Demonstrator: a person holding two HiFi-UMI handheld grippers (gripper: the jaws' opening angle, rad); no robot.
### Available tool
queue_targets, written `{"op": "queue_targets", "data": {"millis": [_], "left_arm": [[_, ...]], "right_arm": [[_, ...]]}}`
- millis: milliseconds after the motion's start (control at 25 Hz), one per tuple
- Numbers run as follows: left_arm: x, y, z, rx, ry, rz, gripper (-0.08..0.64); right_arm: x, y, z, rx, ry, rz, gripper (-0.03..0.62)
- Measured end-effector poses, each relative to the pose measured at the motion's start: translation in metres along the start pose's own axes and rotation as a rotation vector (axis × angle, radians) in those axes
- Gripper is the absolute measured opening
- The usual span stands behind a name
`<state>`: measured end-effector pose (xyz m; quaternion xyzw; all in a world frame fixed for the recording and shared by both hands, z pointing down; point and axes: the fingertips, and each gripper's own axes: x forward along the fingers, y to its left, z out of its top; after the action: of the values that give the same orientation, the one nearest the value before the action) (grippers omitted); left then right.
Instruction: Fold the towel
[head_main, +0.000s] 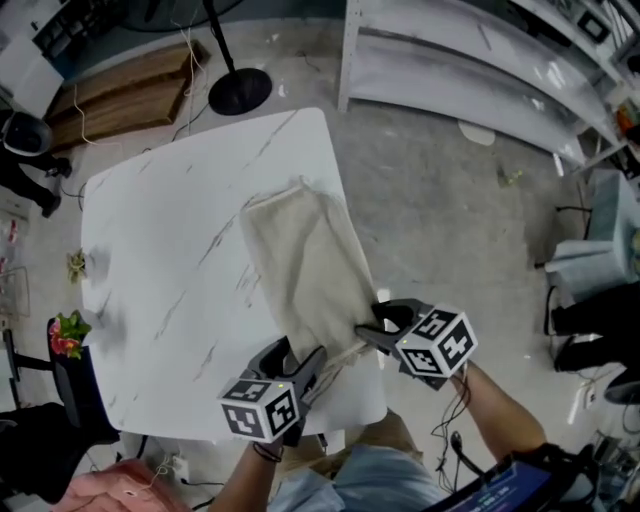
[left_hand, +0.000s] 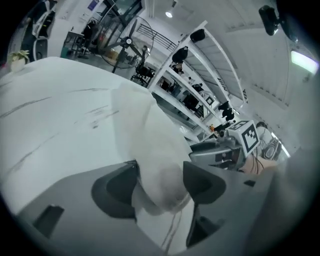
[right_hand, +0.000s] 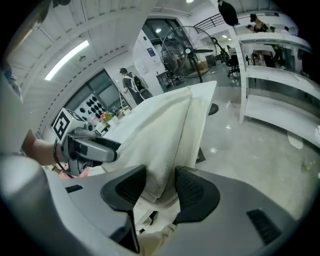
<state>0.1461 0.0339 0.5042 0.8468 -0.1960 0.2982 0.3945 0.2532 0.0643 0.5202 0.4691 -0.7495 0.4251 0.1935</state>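
A cream towel (head_main: 310, 260) lies in a long folded strip on the white marble table (head_main: 170, 260), running from the middle to the near edge. My left gripper (head_main: 297, 362) stands at the strip's near left corner. Its jaws stand wide with the bunched towel end (left_hand: 159, 187) lying loosely between them. My right gripper (head_main: 378, 325) is at the near right edge, jaws apart, the towel's edge (right_hand: 159, 175) hanging between the pads. Each gripper shows in the other's view: the right gripper (left_hand: 225, 150) and the left gripper (right_hand: 95, 147).
The table's near edge runs just under both grippers. A grey metal shelf rack (head_main: 480, 60) stands beyond the table on the right. A fan stand's round base (head_main: 240, 90) and wooden boards (head_main: 130, 90) lie on the floor at the back. A potted plant (head_main: 65, 335) sits at the left.
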Motion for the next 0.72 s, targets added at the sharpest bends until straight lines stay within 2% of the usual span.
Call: {"op": "queue_targets", "data": {"millis": [240,480,720], "left_arm": [[-0.005,0.002,-0.006,0.037,0.025,-0.032,0.282],[-0.041,0.028,-0.022,0.047,0.021,-0.033,0.27],[-0.1,0.079,-0.041,0.055,0.01,0.002,0.265]], "right_arm": [[0.0,0.011,-0.008,0.04,-0.019,-0.077,0.169],[0.023,0.068,-0.025,0.079,0.02,-0.053,0.163],[0.064,0.148,-0.035,0.122,0.037,-0.001,0.164]]}}
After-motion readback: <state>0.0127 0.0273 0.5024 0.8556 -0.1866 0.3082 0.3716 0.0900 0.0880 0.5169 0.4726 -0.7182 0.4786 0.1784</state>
